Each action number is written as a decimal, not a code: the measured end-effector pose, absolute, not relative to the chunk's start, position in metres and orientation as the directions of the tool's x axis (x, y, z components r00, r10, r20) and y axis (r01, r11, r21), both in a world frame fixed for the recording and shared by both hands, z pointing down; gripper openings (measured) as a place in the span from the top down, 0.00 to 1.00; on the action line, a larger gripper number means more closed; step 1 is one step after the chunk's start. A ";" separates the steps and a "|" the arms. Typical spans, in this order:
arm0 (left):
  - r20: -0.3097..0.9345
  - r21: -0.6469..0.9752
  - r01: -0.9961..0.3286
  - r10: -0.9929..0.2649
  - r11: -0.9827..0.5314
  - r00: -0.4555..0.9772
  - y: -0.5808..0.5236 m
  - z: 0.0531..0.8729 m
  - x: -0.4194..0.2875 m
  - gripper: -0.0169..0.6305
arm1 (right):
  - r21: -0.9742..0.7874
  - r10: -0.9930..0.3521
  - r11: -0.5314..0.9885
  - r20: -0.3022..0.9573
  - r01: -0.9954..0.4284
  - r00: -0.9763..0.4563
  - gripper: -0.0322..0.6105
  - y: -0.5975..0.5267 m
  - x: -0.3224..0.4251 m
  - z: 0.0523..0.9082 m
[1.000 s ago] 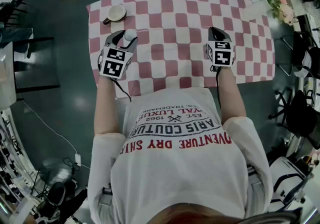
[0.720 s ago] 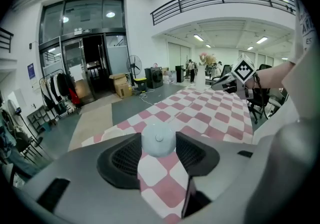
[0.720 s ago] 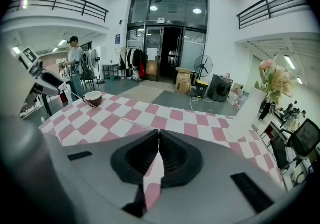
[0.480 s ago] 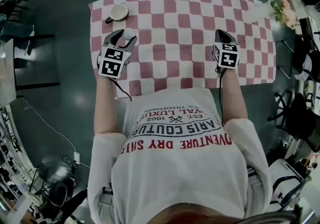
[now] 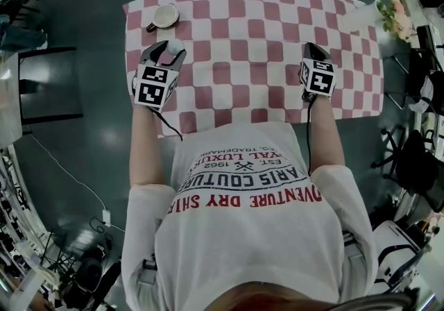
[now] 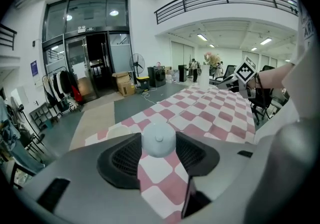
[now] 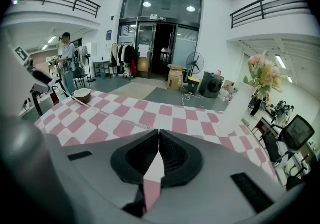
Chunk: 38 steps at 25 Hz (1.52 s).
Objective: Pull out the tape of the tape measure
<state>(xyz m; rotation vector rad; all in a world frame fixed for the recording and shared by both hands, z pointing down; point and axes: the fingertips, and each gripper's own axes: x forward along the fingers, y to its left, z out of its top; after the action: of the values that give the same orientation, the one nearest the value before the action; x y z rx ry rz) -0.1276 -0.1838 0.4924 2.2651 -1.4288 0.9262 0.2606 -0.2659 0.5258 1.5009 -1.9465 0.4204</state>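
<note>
A small round white tape measure (image 5: 176, 46) sits between the pads of my left gripper (image 5: 170, 51), which is shut on it over the left part of the pink-and-white checked table (image 5: 257, 25). The left gripper view shows the case (image 6: 158, 140) pinched between both pads. My right gripper (image 5: 311, 48) hovers over the right part of the table with its jaws closed tip to tip (image 7: 159, 140). A thin pale tape (image 7: 127, 124) runs across the cloth from the left gripper's side towards these jaws, which seem to pinch its end.
A cup (image 5: 161, 18) stands at the table's far left corner. A white vase with flowers (image 5: 364, 12) stands at the far right corner. The person's torso is at the near edge. Chairs and cables stand around on the floor.
My right gripper has slid to the right, away from the left one. The left gripper and the tape measure have stayed nearly where they were.
</note>
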 end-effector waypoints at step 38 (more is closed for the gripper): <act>0.850 0.059 -0.909 -0.457 -0.412 0.263 -0.154 0.655 -0.108 0.62 | 0.001 -0.516 0.342 0.836 -0.940 -0.187 0.90 -0.222 0.255 0.665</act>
<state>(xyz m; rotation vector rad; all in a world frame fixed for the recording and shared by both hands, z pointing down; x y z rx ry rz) -0.1076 -0.1537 0.6548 1.9821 -1.2314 1.0576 0.2548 -0.2218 0.6646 1.2837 -1.8325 0.6922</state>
